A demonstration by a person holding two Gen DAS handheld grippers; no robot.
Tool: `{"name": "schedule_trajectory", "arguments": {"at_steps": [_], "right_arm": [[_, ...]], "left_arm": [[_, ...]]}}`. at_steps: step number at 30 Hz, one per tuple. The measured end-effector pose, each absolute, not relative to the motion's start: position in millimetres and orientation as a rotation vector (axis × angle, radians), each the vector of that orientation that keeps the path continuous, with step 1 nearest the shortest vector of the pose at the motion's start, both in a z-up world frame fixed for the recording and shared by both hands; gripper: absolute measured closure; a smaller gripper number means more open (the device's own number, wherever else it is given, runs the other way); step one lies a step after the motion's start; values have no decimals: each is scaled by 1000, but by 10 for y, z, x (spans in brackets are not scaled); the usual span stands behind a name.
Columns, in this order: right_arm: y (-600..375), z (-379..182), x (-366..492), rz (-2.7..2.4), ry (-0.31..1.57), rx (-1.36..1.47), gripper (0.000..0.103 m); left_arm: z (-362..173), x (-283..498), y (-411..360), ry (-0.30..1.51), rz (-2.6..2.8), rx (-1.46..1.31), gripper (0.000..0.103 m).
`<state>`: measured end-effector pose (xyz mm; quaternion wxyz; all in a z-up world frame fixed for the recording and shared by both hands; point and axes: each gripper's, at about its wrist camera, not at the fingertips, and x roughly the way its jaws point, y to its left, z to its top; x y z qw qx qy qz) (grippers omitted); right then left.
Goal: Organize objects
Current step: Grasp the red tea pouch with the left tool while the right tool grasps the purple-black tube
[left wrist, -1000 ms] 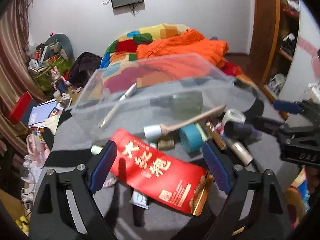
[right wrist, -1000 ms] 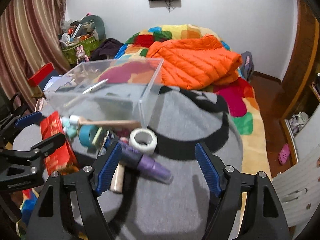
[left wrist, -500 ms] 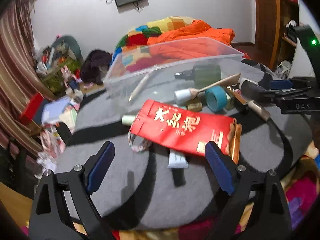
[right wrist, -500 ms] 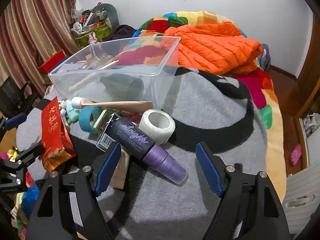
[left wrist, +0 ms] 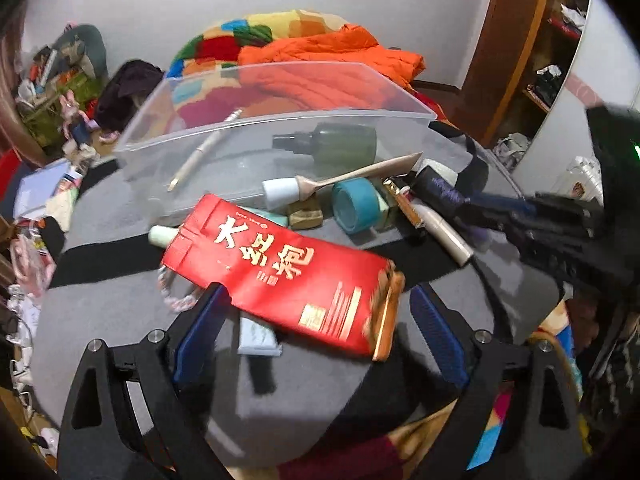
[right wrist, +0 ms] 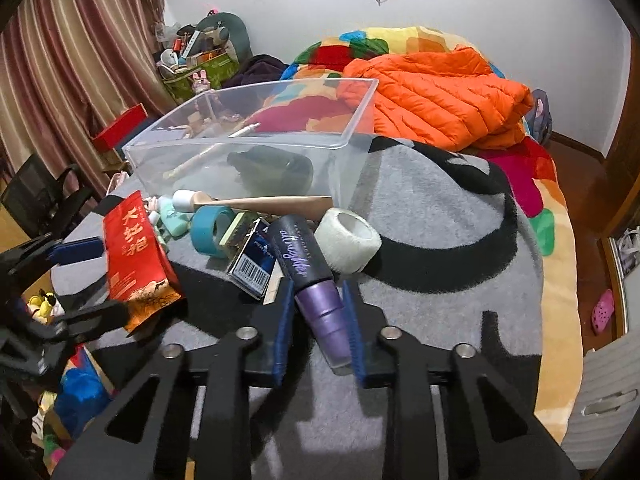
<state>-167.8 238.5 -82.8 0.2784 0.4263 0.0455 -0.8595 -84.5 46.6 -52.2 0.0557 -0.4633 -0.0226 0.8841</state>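
The right gripper [right wrist: 316, 308] has just been closing and is now squeezing the purple bottle [right wrist: 310, 276], lying near the clear box [right wrist: 256, 144]. Next, probably lifting it in. The left gripper [left wrist: 316, 332] is hanging wide open around the red packet [left wrist: 280, 272].

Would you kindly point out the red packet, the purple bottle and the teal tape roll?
red packet [left wrist: 280, 280], left wrist view, on its printed front face.
purple bottle [right wrist: 301, 256], right wrist view, on its dark lettered body.
teal tape roll [left wrist: 356, 204], left wrist view, on its outer band.

Left tongs [left wrist: 316, 334] gape around red packet [left wrist: 280, 276]; clear bin [left wrist: 256, 128] beyond.
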Motion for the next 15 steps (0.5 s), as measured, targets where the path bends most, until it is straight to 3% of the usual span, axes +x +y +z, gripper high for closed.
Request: {"name": "schedule_trajectory", "arguments": {"at_steps": [7, 15], "right_arm": [[2414, -787, -1515, -2277, 127, 1116, 89], [2477, -728, -1542, -2316, 138, 1095, 88]], "left_arm": [[-514, -1011, 578, -82, 2655, -1408, 10], [-604, -925, 840, 118, 2775, -1409, 10]]}}
